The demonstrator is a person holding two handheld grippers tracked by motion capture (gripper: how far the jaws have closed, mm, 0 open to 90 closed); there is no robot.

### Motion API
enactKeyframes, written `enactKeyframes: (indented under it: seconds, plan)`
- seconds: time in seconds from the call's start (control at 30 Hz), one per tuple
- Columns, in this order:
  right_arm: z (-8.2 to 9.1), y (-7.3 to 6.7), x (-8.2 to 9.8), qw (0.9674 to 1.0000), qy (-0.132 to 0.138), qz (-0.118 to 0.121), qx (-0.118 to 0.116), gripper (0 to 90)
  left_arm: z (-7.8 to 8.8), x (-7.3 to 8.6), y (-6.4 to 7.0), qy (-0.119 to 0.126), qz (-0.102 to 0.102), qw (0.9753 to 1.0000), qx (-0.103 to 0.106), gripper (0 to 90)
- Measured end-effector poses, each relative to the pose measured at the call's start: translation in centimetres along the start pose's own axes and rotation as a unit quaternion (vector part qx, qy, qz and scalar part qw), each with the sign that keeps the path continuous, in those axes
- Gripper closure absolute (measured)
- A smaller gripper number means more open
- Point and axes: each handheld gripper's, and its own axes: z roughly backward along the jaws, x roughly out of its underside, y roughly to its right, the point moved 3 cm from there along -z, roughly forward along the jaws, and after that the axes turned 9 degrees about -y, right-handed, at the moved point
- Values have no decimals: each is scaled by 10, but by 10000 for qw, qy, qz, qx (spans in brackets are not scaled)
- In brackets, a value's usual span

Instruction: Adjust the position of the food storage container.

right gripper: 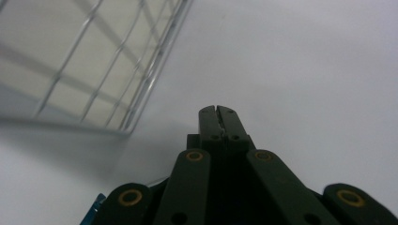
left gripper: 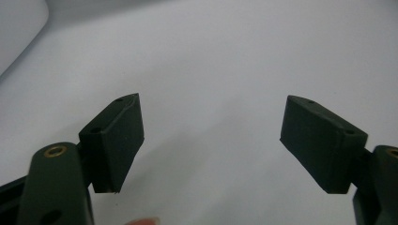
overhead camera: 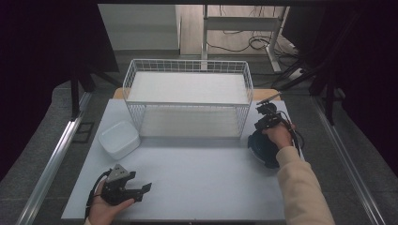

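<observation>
My two grippers, left point(overhead camera: 141, 191) and right point(overhead camera: 265, 111), are black with brass-coloured rivets. Top centre, the wire basket point(overhead camera: 187, 101) is white; the tub point(overhead camera: 118, 138) at left is white, the table point(overhead camera: 197, 173) pale grey, the bowl point(overhead camera: 261, 149) at right dark blue.

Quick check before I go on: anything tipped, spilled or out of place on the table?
Nothing stands out. The wire basket stands upright and square, the white container sits flat beside it, and the dark blue dish lies under the right hand. No spill shows.
</observation>
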Motion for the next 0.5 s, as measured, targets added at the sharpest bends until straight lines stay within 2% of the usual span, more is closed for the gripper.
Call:
enactKeyframes:
  seconds: [0.1,0.27,0.33,0.5]
  plan:
    - [4,-7,12,9999,-68,153,-30,897,0,-1,0,6,-27,10000,37,214]
    - [6,-13,20,9998,-84,153,-7,896,-3,-3,1,-34,-30,9999,96,213]
    - [8,-15,24,9997,-113,226,-5,896,-3,-3,0,-45,-53,9999,94,213]
    - [11,-16,31,9995,42,298,-66,892,-4,-3,0,-73,-11,9999,101,213]
